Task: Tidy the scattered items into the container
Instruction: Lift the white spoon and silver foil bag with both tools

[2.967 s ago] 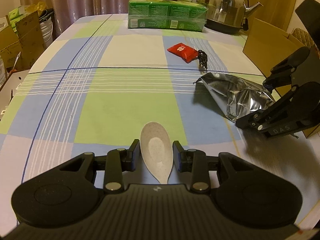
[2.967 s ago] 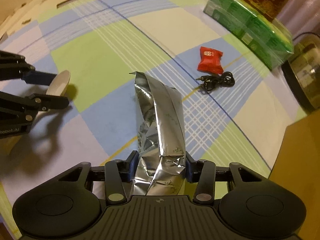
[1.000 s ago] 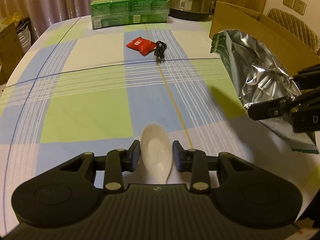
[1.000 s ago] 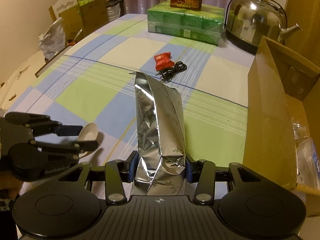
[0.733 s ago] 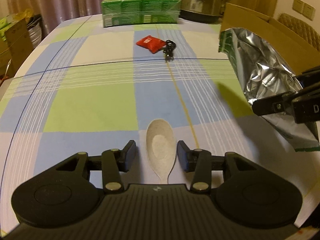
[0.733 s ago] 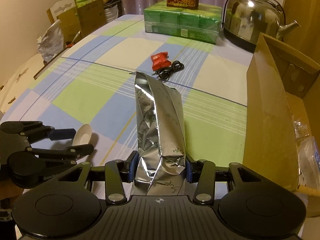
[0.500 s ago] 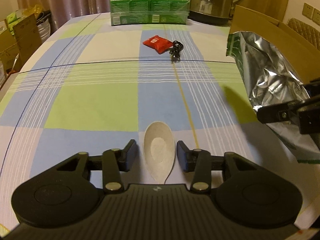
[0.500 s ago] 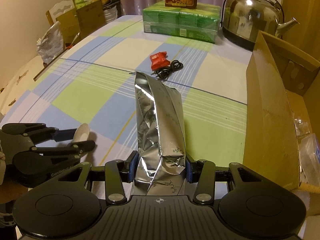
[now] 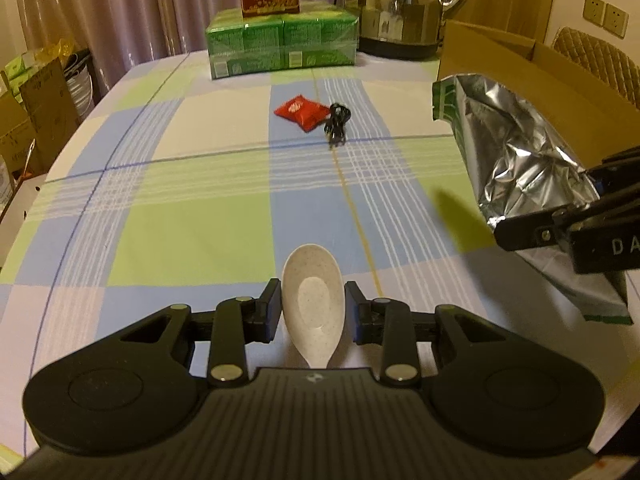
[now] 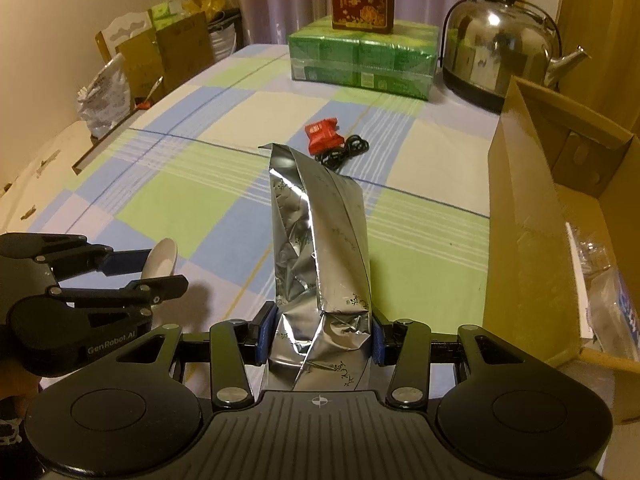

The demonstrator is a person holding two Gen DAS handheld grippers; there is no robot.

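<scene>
Checked cloth in pale blue, green and cream is covering the worktop [image 9: 192, 216], with curtains and stacked cartons showing behind it. Over the last few seconds both grippers have been lifting clear of the cloth and swinging toward the cardboard box [image 10: 520, 216] at the right edge.

The left gripper [image 9: 312, 312] is closing again on the white spoon [image 9: 313, 300]: half a second ago its pads were standing off from the bowl, and now they are pressing both sides of it, the spoon sitting bowl-up and pointing forward. The right gripper [image 10: 318, 338] is staying clamped on the lower end of the crumpled foil bag [image 10: 320, 248], which is sticking up and forward from the jaws; in the left view the bag [image 9: 516, 168] is hanging just in front of the box wall [image 9: 560, 92].

The red sachet [image 9: 302, 111] and the coiled black cable [image 9: 338, 124], touching each other, are lying mid-cloth as before, in front of the green carton pack [image 9: 280, 44] and the steel kettle [image 9: 400, 12].

So two items are already in hand and travelling, neither yet over the box opening; the bag looks closest to a drop. The sachet and cable would remain for a further trip.
</scene>
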